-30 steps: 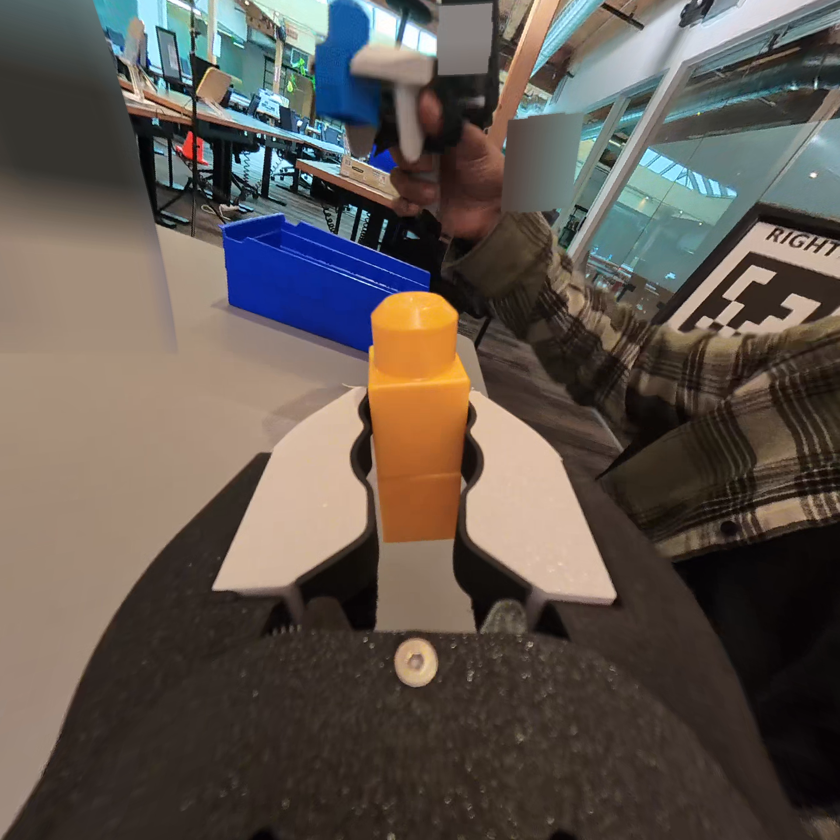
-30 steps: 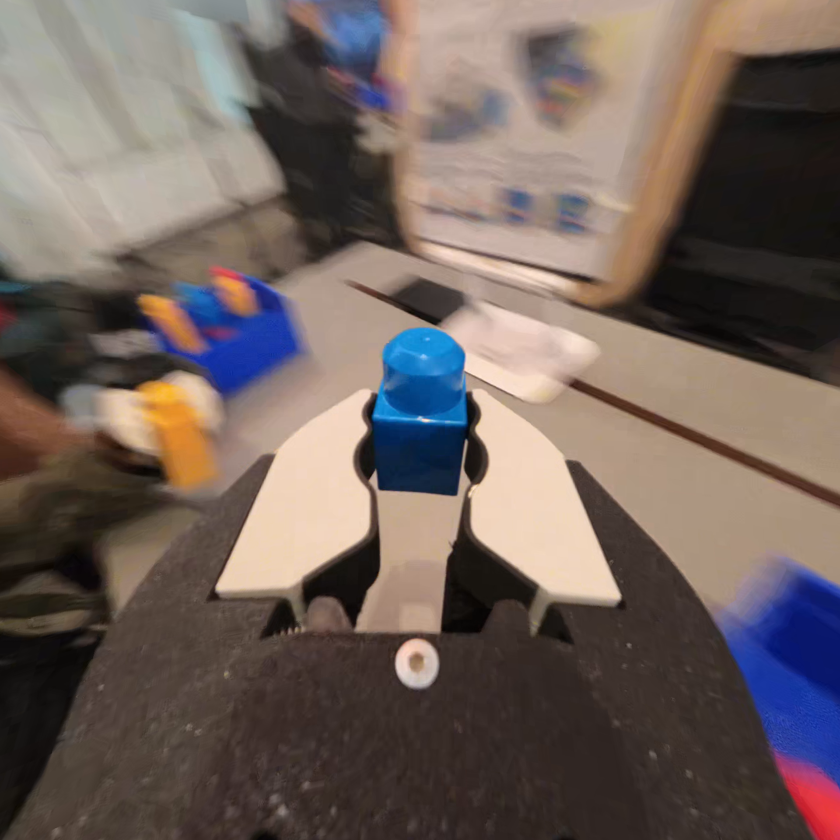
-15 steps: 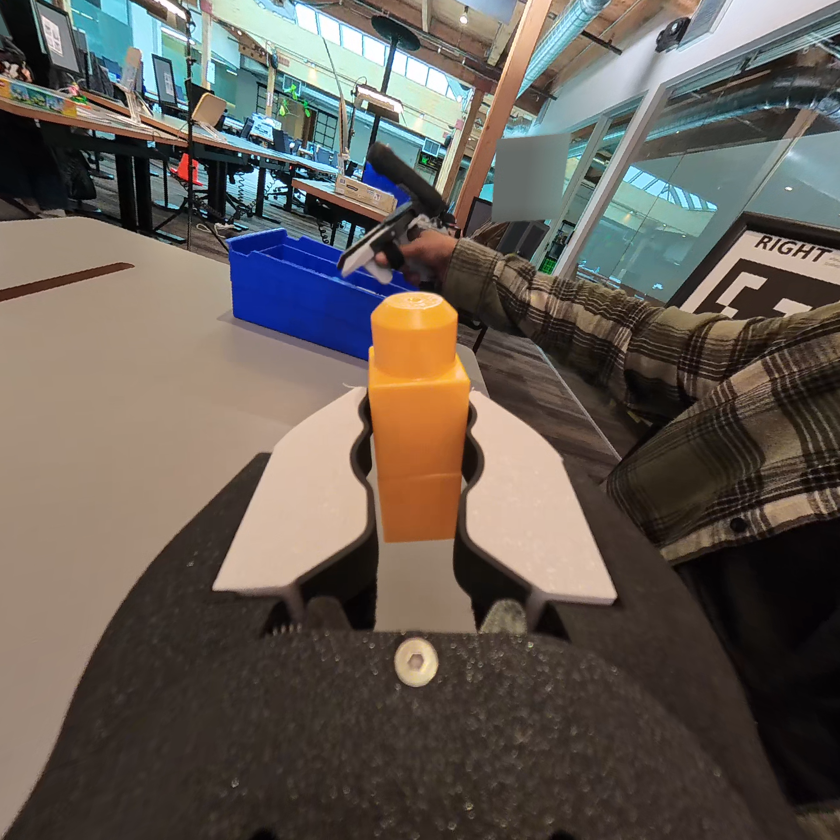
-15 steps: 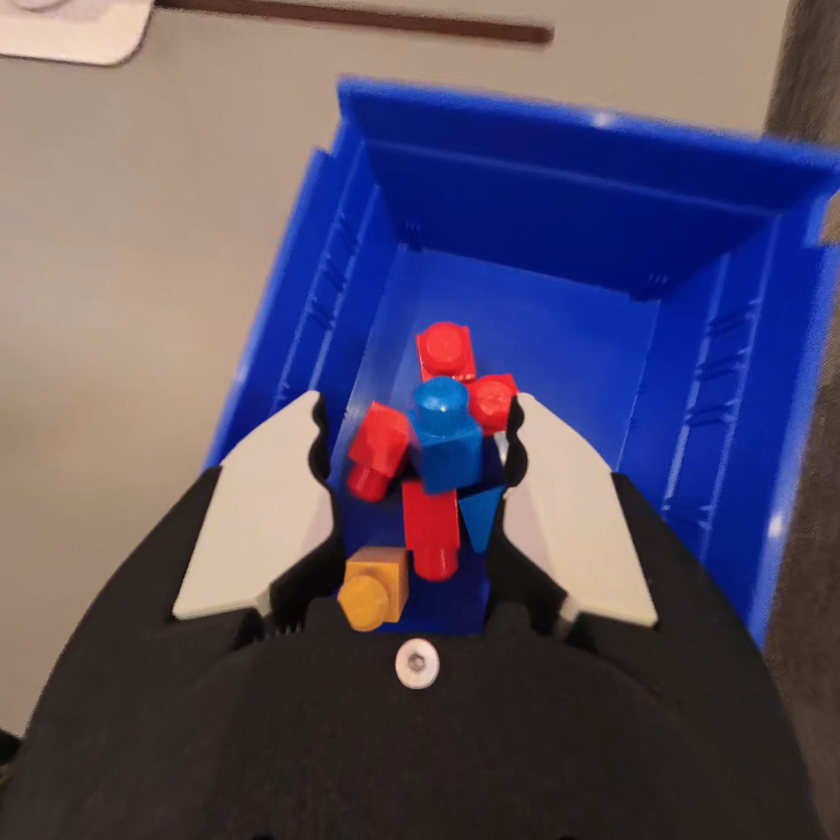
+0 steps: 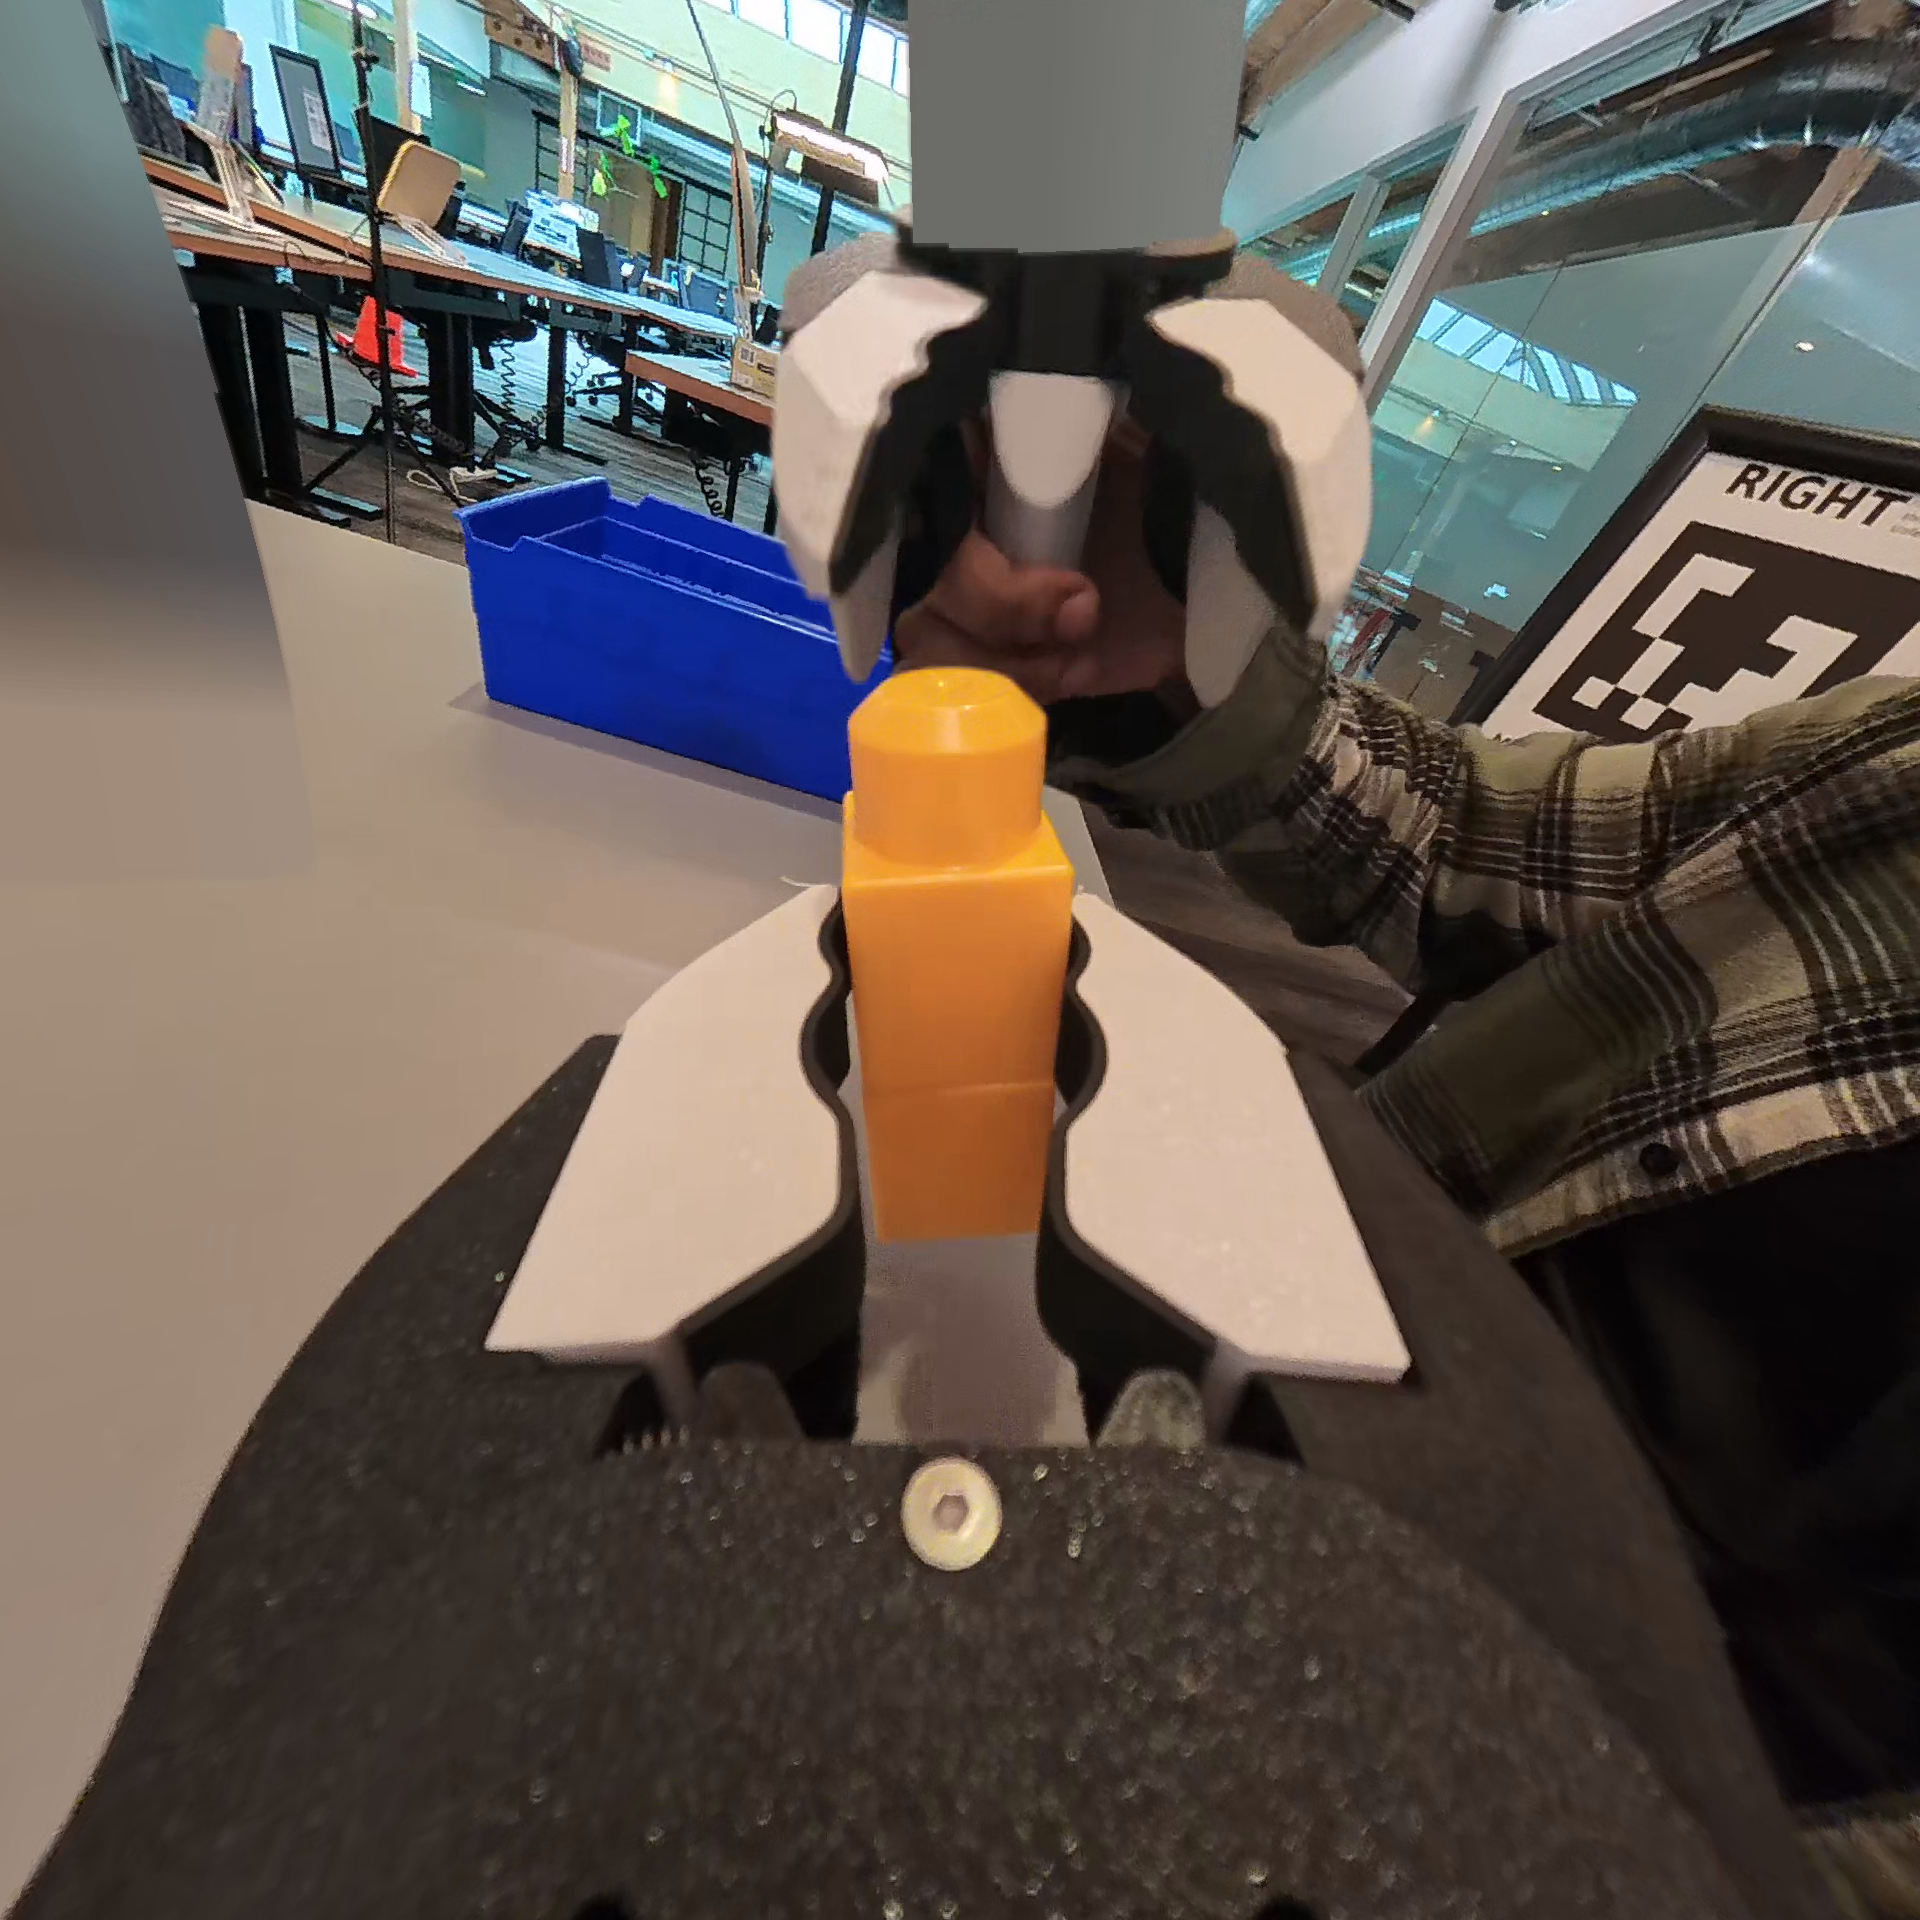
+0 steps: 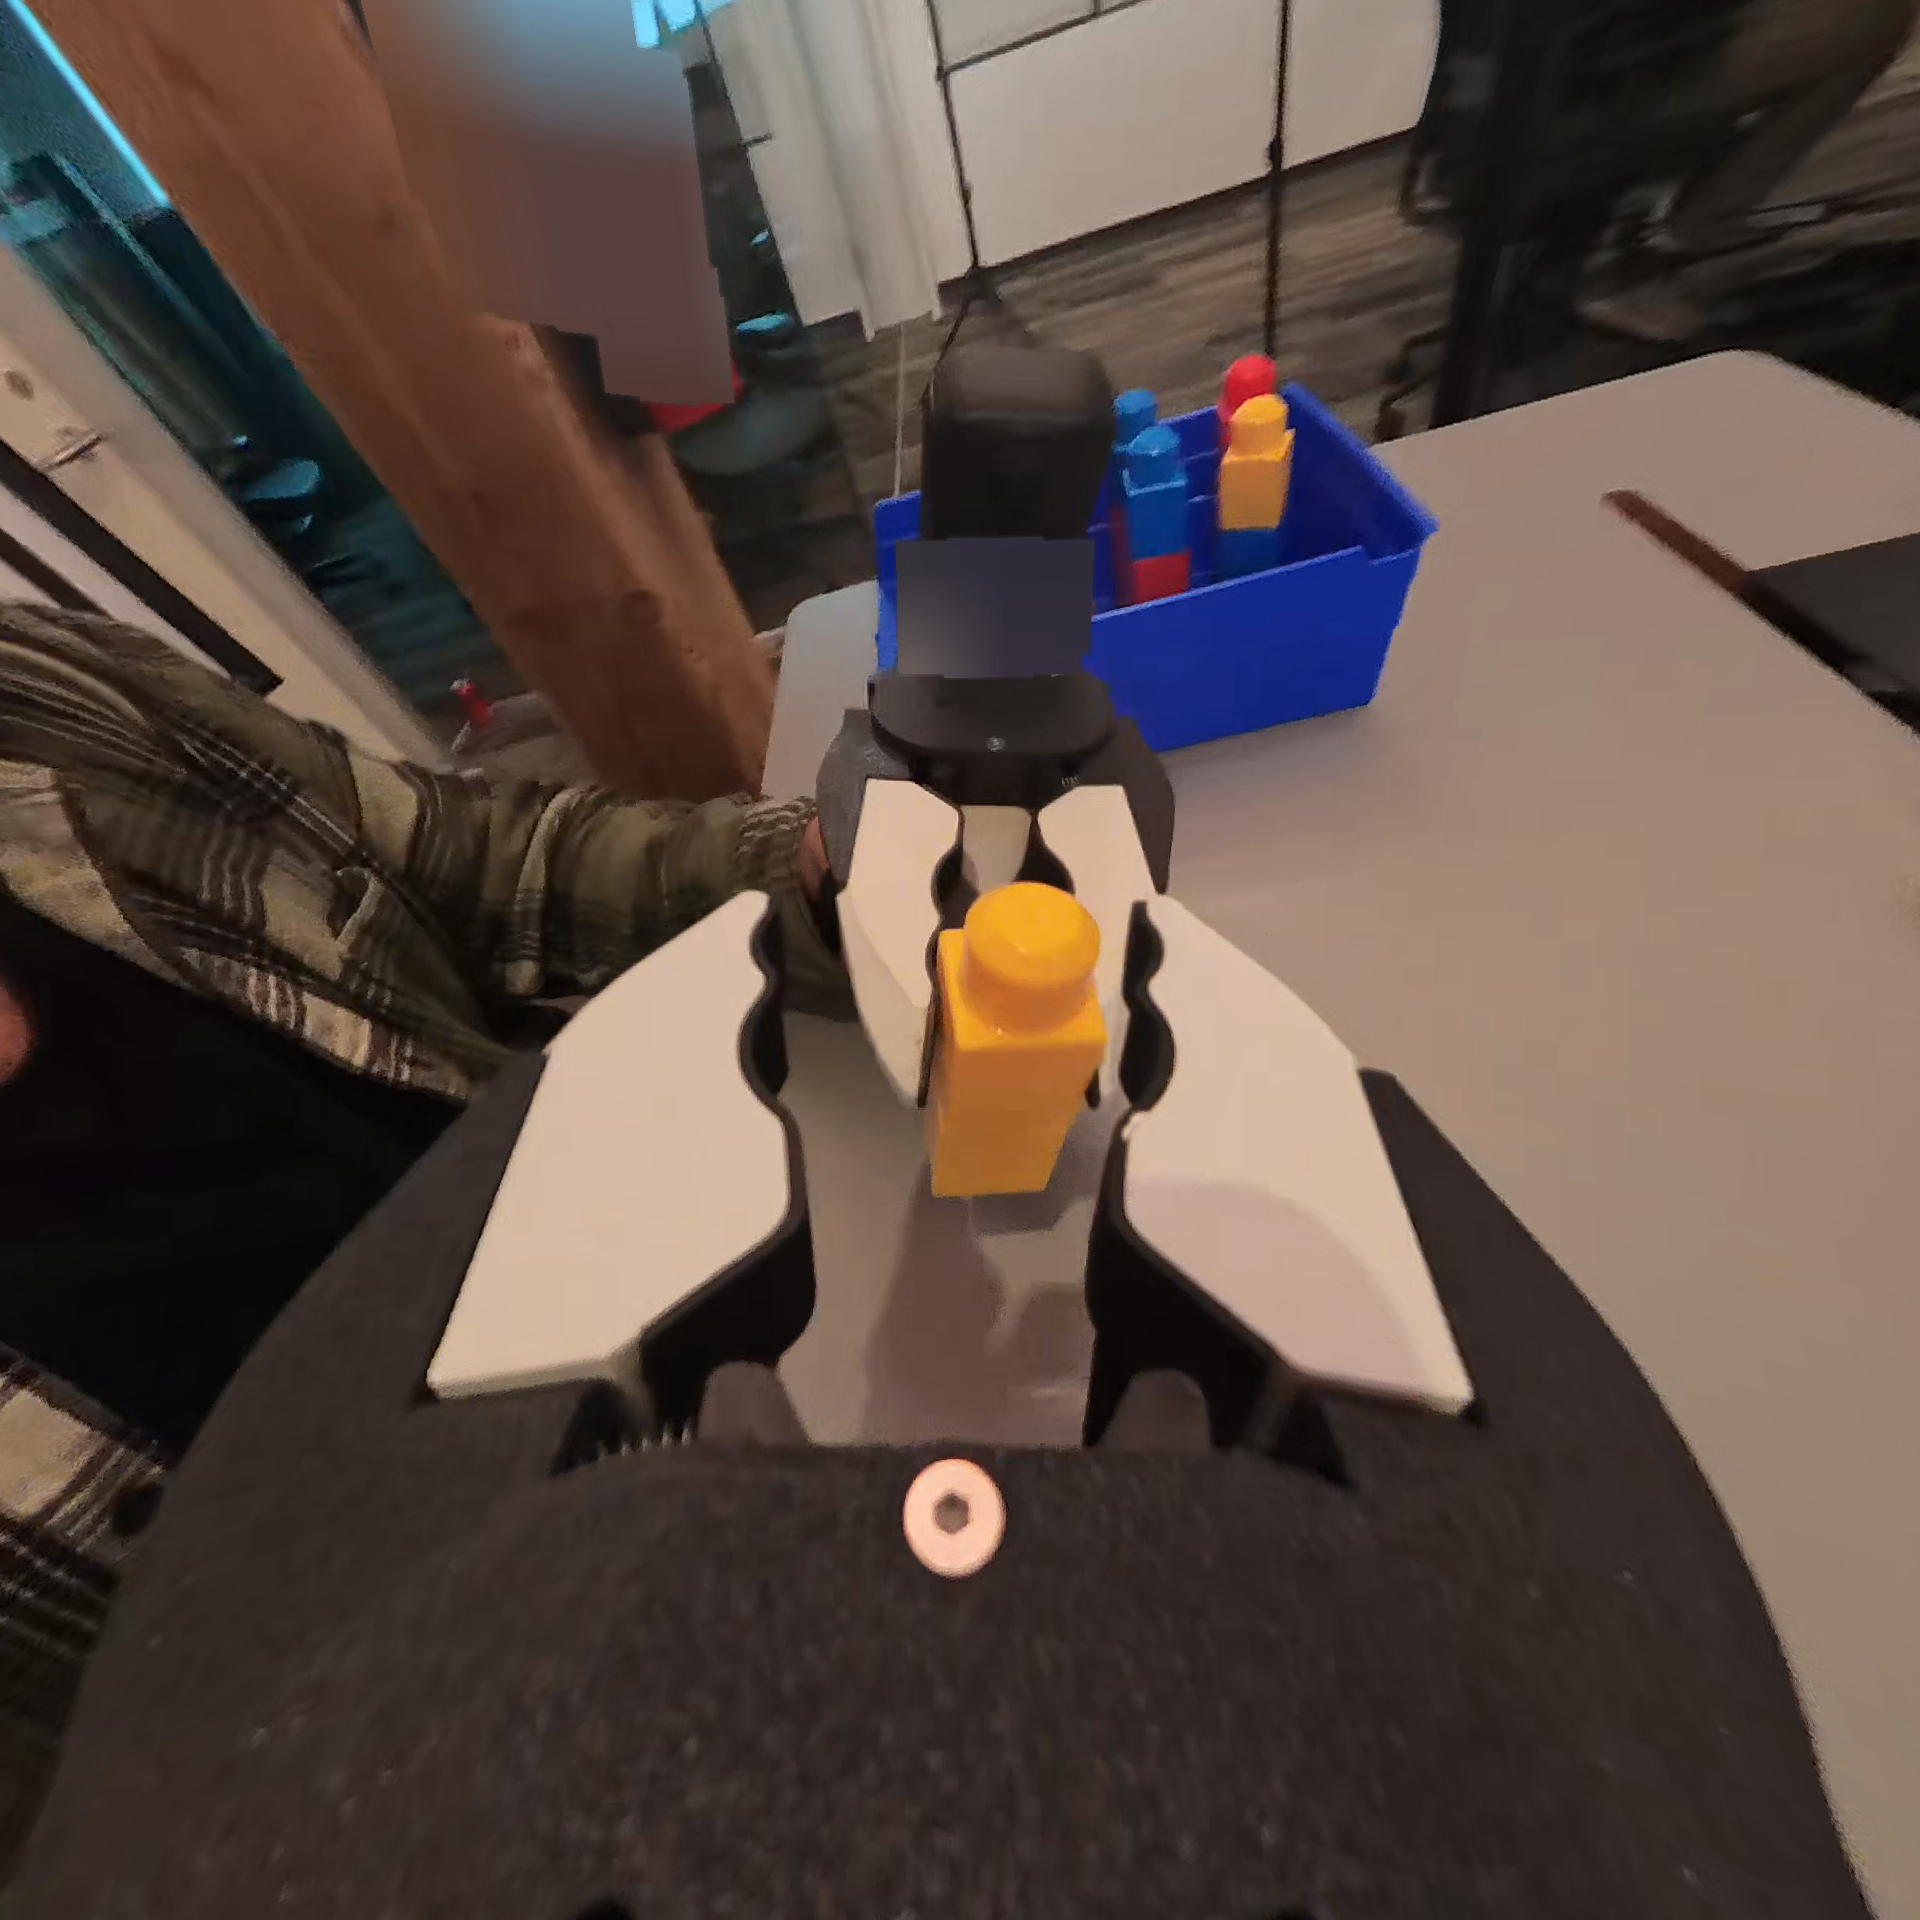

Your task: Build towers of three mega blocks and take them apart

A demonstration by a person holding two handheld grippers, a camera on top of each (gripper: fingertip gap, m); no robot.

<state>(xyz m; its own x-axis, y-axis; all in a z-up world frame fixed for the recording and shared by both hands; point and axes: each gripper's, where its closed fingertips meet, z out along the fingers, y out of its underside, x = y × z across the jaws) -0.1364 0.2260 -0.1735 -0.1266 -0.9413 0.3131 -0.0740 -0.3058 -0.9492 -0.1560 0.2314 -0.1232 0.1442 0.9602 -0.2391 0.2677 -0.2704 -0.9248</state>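
1. Left gripper is clamped on the orange stack: two orange blocks joined, seam visible low between the fingers, stud end pointing away from the palm. No change in that grip across the last second.
2. Right gripper is now empty with its fingers spread wide. A second ago it was pinching a blue block; half a second ago it was over the blue bin with fingers open and the block dropping in among the red and orange ones.
3. It has since swung back and now faces the left gripper head-on. In the right wrist view the orange stack sits in the gap between the right fingers, touching neither that I can see.
4. Location: the stack is held in the air above the grey table, near its right edge. The blue bin is at the far right corner in the left view.
5. A second blue bin at the table's opposite far edge holds assembled towers.
6. Read: we're in teardown. Blue block is off and binned, two orange remain. Likely next step is closing the right fingers on the stud-end block and pulling it off.
7. Risk: the stack looks slightly off-centre, toward the right finger, so re-centre before closing.
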